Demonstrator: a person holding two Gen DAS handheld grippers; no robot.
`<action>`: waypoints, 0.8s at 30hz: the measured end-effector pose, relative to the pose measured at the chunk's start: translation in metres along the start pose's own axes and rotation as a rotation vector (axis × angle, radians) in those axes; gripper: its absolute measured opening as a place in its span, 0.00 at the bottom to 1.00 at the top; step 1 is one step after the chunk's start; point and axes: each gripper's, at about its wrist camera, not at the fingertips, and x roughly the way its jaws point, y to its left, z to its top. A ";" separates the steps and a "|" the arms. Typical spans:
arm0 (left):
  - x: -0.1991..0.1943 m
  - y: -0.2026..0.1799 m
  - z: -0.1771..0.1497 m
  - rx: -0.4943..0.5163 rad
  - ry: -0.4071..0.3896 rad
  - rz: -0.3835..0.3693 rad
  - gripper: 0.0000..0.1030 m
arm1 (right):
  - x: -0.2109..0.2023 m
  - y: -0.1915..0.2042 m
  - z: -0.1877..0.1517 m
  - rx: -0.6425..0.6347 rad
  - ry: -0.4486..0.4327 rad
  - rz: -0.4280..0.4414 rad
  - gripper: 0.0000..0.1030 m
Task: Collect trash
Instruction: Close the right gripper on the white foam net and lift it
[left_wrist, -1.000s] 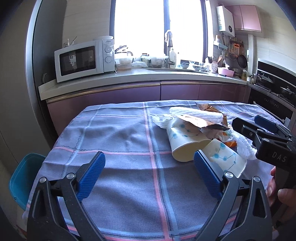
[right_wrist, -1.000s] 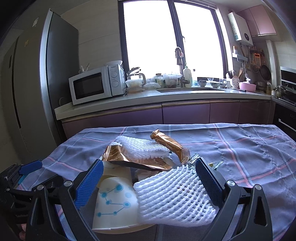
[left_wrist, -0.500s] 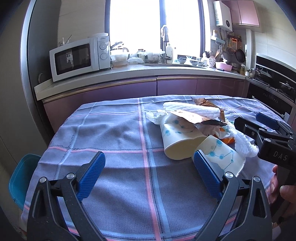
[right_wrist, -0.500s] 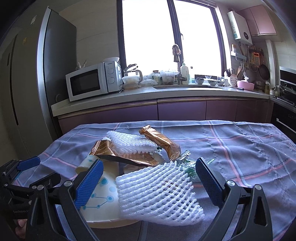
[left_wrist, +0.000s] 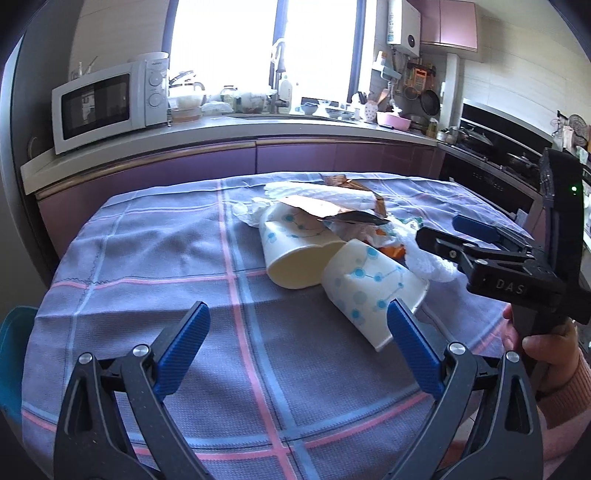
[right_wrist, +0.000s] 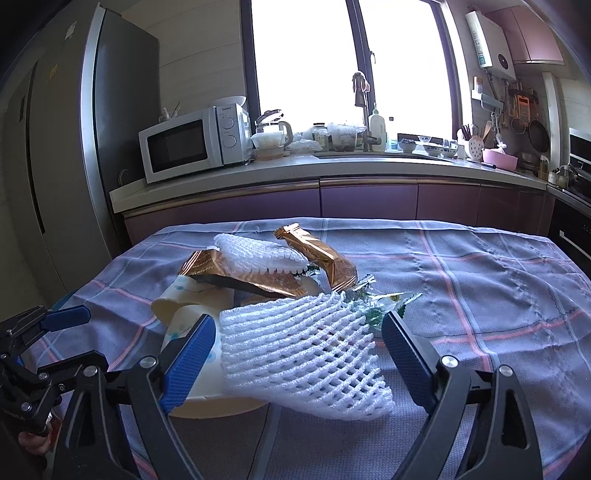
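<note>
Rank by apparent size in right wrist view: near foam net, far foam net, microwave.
1. Near foam net, largest, though it lies closest to the camera.
2. Microwave.
3. Far foam net.
The last two look close; distance makes true size unsure.

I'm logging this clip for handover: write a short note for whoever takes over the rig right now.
Left gripper: open, empty, above the tablecloth just short of the near paper cup.
Right gripper: open, jaws have just been closing a little around the white foam net, pads not yet pressing it.
Trash all in one pile mid-table: two tipped paper cups, a second foam net, gold wrappers, crumpled bits.
Done: nothing collected yet.
Left: grip the net, then clear the cups and wrappers.
</note>
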 end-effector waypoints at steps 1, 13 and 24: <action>-0.001 -0.004 -0.001 0.009 0.002 -0.024 0.92 | 0.000 0.000 -0.001 -0.002 0.007 0.005 0.82; 0.040 -0.040 -0.018 0.069 0.169 -0.071 0.52 | 0.003 0.005 -0.012 -0.021 0.090 0.081 0.32; 0.037 -0.018 -0.017 0.000 0.148 -0.098 0.11 | -0.004 0.015 -0.008 -0.045 0.082 0.094 0.06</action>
